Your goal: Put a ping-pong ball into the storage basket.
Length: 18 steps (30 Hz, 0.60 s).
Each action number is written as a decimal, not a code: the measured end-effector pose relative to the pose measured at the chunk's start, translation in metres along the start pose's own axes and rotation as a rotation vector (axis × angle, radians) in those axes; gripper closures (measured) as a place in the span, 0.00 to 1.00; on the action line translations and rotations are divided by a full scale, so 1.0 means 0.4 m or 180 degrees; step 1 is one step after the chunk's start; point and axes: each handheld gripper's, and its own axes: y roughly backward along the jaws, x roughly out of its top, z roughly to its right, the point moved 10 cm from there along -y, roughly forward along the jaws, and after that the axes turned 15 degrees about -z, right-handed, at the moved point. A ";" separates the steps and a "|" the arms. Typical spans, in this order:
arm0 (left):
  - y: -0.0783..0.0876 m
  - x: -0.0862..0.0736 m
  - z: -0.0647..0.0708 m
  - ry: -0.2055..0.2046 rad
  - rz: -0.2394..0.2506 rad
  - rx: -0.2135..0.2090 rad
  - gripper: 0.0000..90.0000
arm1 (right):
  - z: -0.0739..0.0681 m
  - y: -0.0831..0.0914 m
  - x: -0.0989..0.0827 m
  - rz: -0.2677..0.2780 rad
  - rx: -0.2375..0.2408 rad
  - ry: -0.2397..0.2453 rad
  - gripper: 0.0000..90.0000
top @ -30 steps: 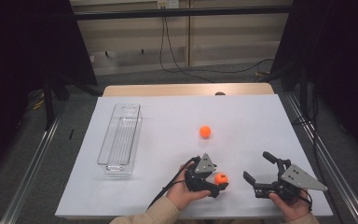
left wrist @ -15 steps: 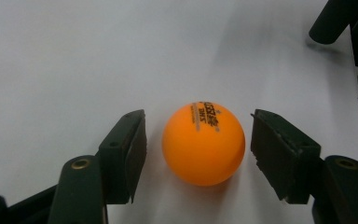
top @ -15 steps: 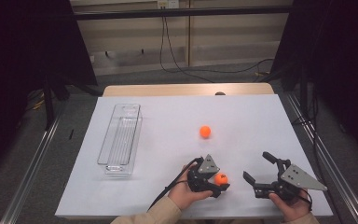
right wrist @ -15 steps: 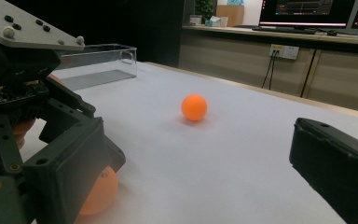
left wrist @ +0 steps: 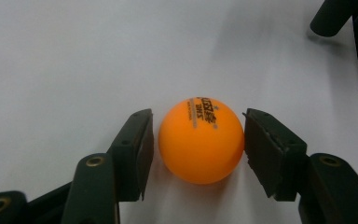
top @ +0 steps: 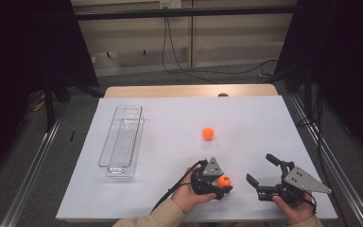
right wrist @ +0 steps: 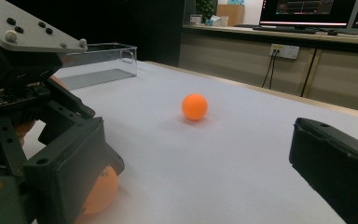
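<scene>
The white bench (top: 179, 142) carries everything; a clear plastic bin (top: 122, 141) lies along its left part; the right hand-held gripper (top: 263, 176) rests near the front right, jaws wide apart around nothing; the left hand-held gripper (top: 221, 187) sits just beside it, jaws flanking an orange ball (left wrist: 201, 140) with slim gaps either side; a second orange ball (top: 208, 133) lies mid-bench, well apart.

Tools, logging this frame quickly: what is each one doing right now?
Left tool: open, jaws either side of the near orange ball, gaps visible.
Right tool: open, empty.
</scene>
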 end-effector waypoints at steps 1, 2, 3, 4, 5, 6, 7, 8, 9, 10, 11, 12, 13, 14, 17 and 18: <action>0.000 0.000 0.000 0.0000 -0.0004 -0.0003 0.49 | 0.000 0.000 0.000 -0.0001 -0.0001 0.0000 0.04; 0.000 -0.001 -0.001 -0.0012 -0.0017 0.0007 0.49 | 0.000 0.000 0.000 0.0000 0.0001 -0.0001 0.04; 0.000 0.000 0.000 0.0004 -0.0008 0.0007 0.50 | 0.000 0.000 0.000 0.0000 0.0000 0.0000 0.04; -0.001 0.001 0.000 0.0025 0.0005 0.0005 0.51 | 0.000 0.000 0.000 0.0000 -0.0001 0.0000 0.04; -0.001 0.000 0.001 0.0022 0.0002 0.0002 0.51 | 0.000 0.000 0.000 0.0000 -0.0001 0.0001 0.04; -0.001 0.000 0.001 0.0025 0.0000 0.0001 0.51 | 0.000 0.000 0.000 0.0000 -0.0002 0.0002 0.04; -0.001 0.000 0.000 0.0020 -0.0008 0.0004 0.52 | 0.000 0.000 0.000 -0.0001 -0.0001 0.0001 0.04; -0.001 -0.001 0.000 0.0009 -0.0019 0.0007 0.52 | 0.000 0.000 0.000 0.0000 -0.0001 0.0001 0.04; -0.001 -0.001 0.000 0.0007 -0.0020 0.0007 0.52 | 0.000 0.000 0.000 0.0001 -0.0001 0.0000 0.04; -0.002 -0.001 0.000 0.0008 -0.0019 0.0006 0.52 | 0.000 0.000 0.000 0.0000 0.0000 0.0000 0.04; -0.002 -0.002 0.000 0.0001 -0.0023 0.0010 0.53 | 0.000 0.000 0.000 0.0000 0.0000 -0.0001 0.04; -0.002 -0.002 0.000 0.0000 -0.0024 0.0012 0.54 | 0.000 0.000 0.000 0.0002 0.0000 0.0001 0.04; -0.002 -0.002 0.000 -0.0007 -0.0030 0.0011 0.54 | 0.000 0.000 0.000 0.0001 0.0001 0.0001 0.04; -0.002 -0.003 0.000 -0.0011 -0.0032 0.0011 0.55 | 0.000 0.000 0.000 0.0002 0.0001 -0.0001 0.04; -0.001 -0.003 0.000 -0.0013 -0.0038 0.0011 0.56 | 0.000 0.000 0.000 0.0003 0.0001 -0.0001 0.04; -0.001 -0.004 0.001 -0.0017 -0.0045 0.0006 0.56 | 0.000 0.001 0.000 -0.0003 0.0003 0.0009 0.04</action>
